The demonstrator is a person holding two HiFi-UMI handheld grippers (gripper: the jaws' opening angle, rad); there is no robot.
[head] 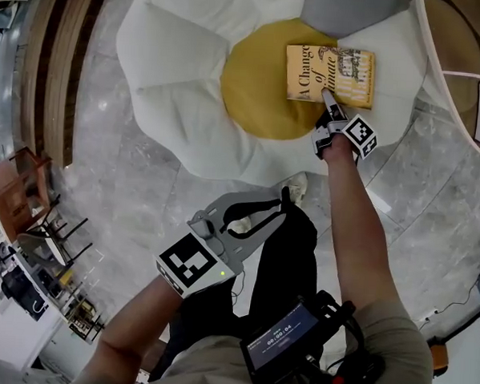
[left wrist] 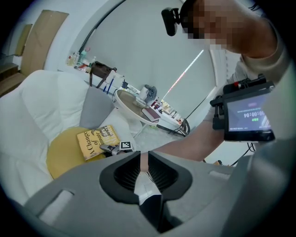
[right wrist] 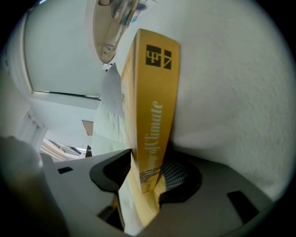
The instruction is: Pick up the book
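The book (head: pixel 330 74), yellow-covered with dark lettering, is seen lying flat on the yellow middle (head: pixel 253 87) of a large flower-shaped cushion (head: pixel 174 71) whose white petals are spread over the grey marble floor (head: pixel 135 206). It is placed toward the right of that yellow middle, partly over a white petal, with a grey pillow (head: pixel 350 10) just beyond it.

The right tongs (head: pixel 328 99) are held at the near edge of the book, at the end of an outstretched bare forearm (head: pixel 355 209). In the right gripper view the spine of the book (right wrist: pixel 150 111) is seen standing between the two jaws of the right tongs (right wrist: pixel 148 173). The jaws are spread wide round it and are released rather than clamped. The white cushion fills the space to the right of the spine.

The left tongs (head: pixel 275 207) are held well back from the cushion, low in the head view, above dark trousers. In the left gripper view the left tongs (left wrist: pixel 144 169) are shown clenched, only a narrow slit being left, with nothing between them. Beyond them the book (left wrist: pixel 97 140) is seen in the distance. A round white desk (left wrist: pixel 122 104) loaded with small things is seen behind the cushion. A device with a lit screen (head: pixel 284 342) is worn at the person's chest.
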